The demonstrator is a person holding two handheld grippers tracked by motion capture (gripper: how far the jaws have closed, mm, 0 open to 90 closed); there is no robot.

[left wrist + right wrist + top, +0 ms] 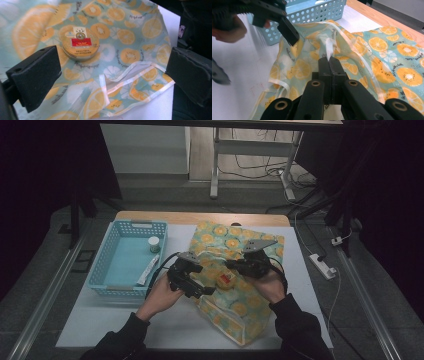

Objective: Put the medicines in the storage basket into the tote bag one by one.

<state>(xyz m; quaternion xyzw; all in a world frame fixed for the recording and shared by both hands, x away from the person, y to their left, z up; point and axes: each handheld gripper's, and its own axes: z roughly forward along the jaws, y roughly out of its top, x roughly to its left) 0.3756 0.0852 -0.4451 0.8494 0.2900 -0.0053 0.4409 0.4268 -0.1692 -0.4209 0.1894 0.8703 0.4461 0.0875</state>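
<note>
We see a dim room with grey floor, a desk frame, cables and a power strip.

Orange-slice print bag lying flat (edge pinched), round tin on top

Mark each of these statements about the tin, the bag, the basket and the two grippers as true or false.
1. The round tin lies on the fruit-print bag. True.
2. The left gripper clamps the tin. False: its jaws stand open, apart from the tin.
3. The right gripper is shut on the bag's white strap. True.
4. The blue basket sits at the table's right. False: it sits at the left in the high view.
</note>
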